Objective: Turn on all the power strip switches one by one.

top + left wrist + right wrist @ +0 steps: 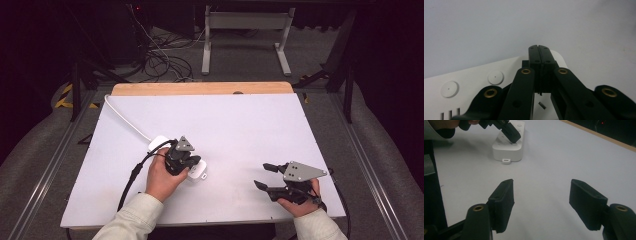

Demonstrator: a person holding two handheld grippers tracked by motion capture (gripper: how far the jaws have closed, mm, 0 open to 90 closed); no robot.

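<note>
A white power strip (199,171) lies on the white table (240,120), left of centre, and its white cable (125,120) runs to the back left corner. My left gripper (192,162) is shut, jaws pressed together, with the tips down on the strip's top near its end. In the left gripper view the shut left gripper (539,48) covers part of the power strip (469,80), which shows round buttons and slots. My right gripper (260,175) is open near the front right, holding nothing. In the right gripper view the right gripper (541,192) faces the power strip (507,151) and the left gripper (511,135).
A wooden strip (200,88) borders the table's far edge. Beyond it are a floor with tangled cables (160,60) and a white frame's legs (245,30). Metal rails (50,165) run along both sides of the table.
</note>
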